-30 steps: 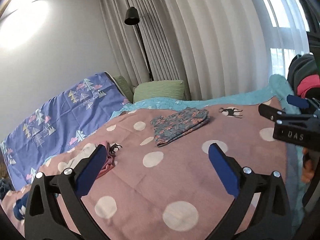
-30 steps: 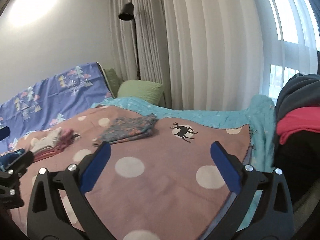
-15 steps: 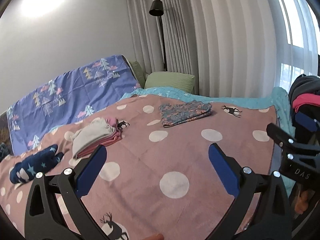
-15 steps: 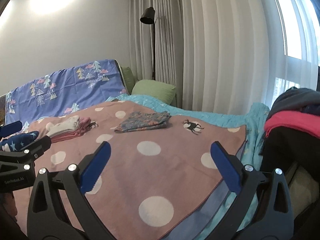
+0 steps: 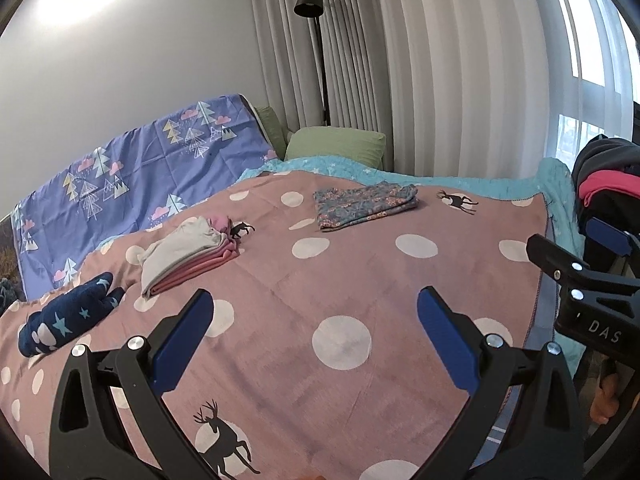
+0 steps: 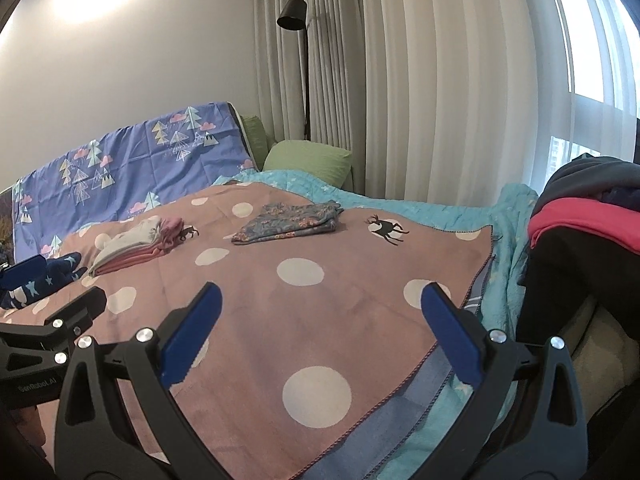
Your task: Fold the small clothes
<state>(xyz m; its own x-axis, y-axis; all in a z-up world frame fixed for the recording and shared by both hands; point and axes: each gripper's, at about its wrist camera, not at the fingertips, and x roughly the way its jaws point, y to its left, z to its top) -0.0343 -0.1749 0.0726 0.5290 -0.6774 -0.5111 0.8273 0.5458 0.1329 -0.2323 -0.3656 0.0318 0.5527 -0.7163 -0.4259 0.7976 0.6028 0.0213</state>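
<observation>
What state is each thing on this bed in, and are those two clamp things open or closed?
Left gripper: open, empty.
Right gripper: open, empty.
Floral garment: folded, lying flat.
Grey and pink stack: folded, piled neatly.
Navy star garment: bunched, not neatly folded.
Dotted blanket: spread flat.
Floor lamp: appears off.
Clothes pile: heaped, unfolded.
</observation>
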